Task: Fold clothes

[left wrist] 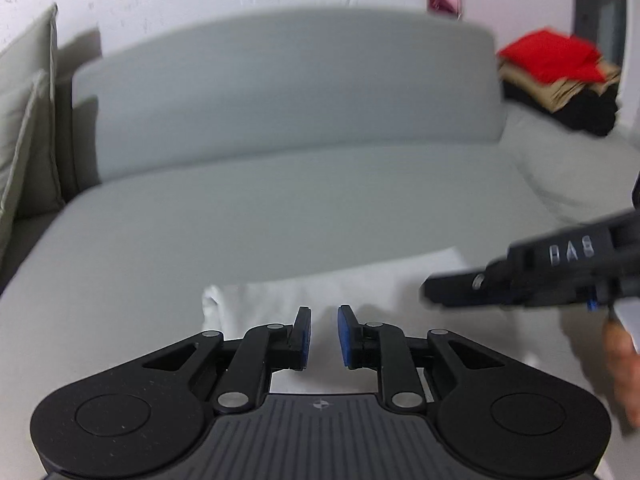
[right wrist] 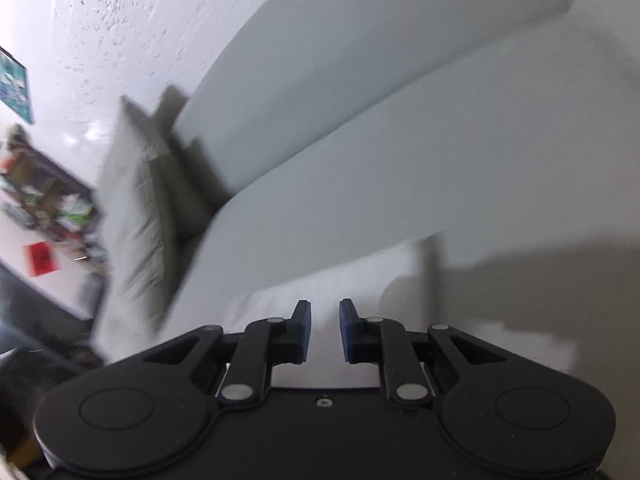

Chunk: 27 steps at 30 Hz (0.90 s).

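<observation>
A white garment (left wrist: 340, 284) lies flat on the grey sofa seat (left wrist: 240, 216), just ahead of my left gripper (left wrist: 324, 336), which is open and empty above its near edge. My right gripper shows in the left wrist view as a blurred black body (left wrist: 532, 276) over the garment's right part. In the right wrist view the right gripper (right wrist: 325, 330) is open and empty, tilted, above the white garment (right wrist: 340, 280).
A pile of folded clothes, red (left wrist: 556, 56), tan and black, sits at the sofa's far right. A grey backrest (left wrist: 288, 88) stands behind. Beige cushions (left wrist: 24, 120) stand at the left end. A cluttered shelf (right wrist: 44, 196) stands beyond the sofa's end.
</observation>
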Each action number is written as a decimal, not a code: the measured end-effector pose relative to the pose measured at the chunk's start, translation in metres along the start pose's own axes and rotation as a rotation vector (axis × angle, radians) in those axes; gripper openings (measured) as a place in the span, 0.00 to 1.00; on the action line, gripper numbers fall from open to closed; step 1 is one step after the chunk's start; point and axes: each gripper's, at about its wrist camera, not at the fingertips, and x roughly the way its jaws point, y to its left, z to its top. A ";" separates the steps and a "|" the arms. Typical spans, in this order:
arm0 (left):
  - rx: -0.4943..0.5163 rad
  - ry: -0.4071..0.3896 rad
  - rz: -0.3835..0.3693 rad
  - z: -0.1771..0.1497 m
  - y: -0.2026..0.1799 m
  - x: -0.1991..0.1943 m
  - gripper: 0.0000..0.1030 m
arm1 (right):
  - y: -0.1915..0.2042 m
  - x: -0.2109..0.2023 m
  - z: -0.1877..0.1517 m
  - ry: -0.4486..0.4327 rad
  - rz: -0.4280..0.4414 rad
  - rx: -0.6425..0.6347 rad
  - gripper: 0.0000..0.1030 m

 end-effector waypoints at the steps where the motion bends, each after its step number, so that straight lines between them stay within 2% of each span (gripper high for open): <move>1: -0.018 0.027 0.054 0.000 0.003 0.011 0.21 | -0.004 0.011 0.000 0.023 -0.010 0.000 0.15; 2: -0.042 0.033 0.108 0.000 0.006 0.018 0.23 | -0.008 0.020 0.000 0.021 -0.049 -0.011 0.05; 3: -0.065 0.035 0.165 0.000 0.009 0.023 0.23 | -0.014 0.025 0.000 -0.014 -0.092 -0.031 0.00; 6: -0.103 0.014 0.349 -0.001 0.019 0.023 0.25 | -0.033 0.016 0.009 -0.179 -0.197 0.026 0.00; 8: -0.130 0.018 0.424 -0.005 0.028 0.019 0.22 | -0.040 0.003 0.014 -0.267 -0.302 0.054 0.00; 9: -0.159 0.016 0.420 -0.007 0.034 0.014 0.22 | -0.040 -0.003 0.014 -0.307 -0.373 0.044 0.00; 10: -0.187 0.014 0.416 -0.008 0.039 0.009 0.23 | -0.039 -0.009 0.013 -0.316 -0.385 0.055 0.00; 13: -0.198 -0.018 0.389 -0.013 0.040 -0.016 0.23 | -0.033 -0.028 0.006 -0.314 -0.364 0.105 0.05; 16: -0.164 -0.066 0.307 -0.025 0.026 -0.054 0.23 | -0.024 -0.043 0.000 -0.295 -0.334 0.117 0.07; 19: -0.112 -0.110 0.214 -0.036 0.005 -0.080 0.24 | 0.013 -0.051 -0.022 -0.215 -0.295 -0.043 0.10; 21: -0.044 -0.058 0.195 -0.049 -0.009 -0.082 0.24 | 0.035 -0.058 -0.043 -0.156 -0.279 -0.164 0.12; 24: 0.081 0.070 0.226 -0.070 -0.027 -0.071 0.26 | 0.056 -0.056 -0.081 -0.036 -0.315 -0.340 0.12; 25: 0.122 0.089 0.247 -0.075 -0.032 -0.072 0.26 | 0.060 -0.054 -0.095 0.014 -0.351 -0.391 0.12; 27: 0.144 0.099 0.249 -0.082 -0.036 -0.086 0.25 | 0.069 -0.065 -0.115 0.029 -0.404 -0.487 0.12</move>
